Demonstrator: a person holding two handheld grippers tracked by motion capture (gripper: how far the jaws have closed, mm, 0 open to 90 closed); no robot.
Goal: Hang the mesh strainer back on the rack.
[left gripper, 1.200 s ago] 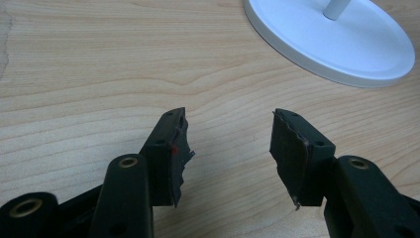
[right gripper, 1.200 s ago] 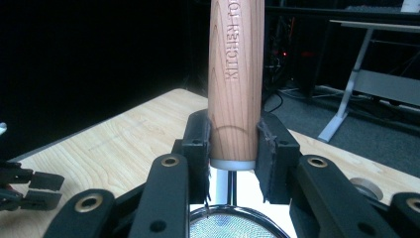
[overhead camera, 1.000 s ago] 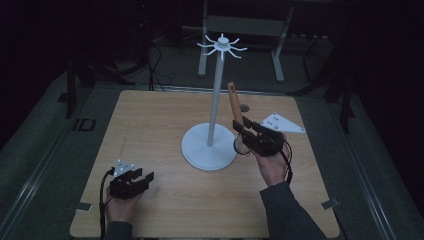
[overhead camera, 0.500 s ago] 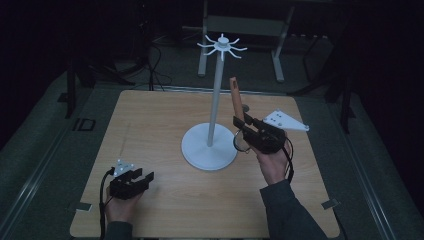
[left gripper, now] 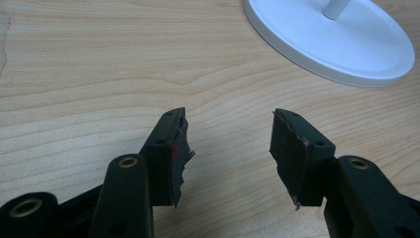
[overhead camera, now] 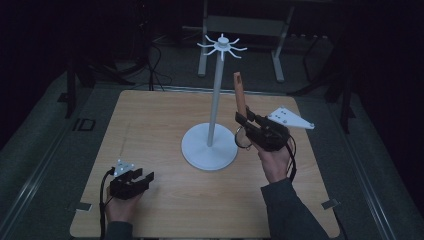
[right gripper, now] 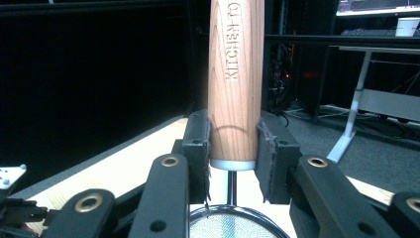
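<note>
Both grippers, left gripper (overhead camera: 134, 181) and right gripper (overhead camera: 250, 130), were black with brass-ringed screw holes (pads frayed), trailing black cables; sleeves were dark grey.

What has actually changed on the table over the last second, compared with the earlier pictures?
Very little. The right hand-held gripper has drifted slightly up the picture, carrying the wooden-handled strainer it stays clamped on, handle pointing up beside the white stand. Nothing was picked up or let go. The left hand-held gripper rests open in the same spot on the table, and the stand has not moved.
</note>
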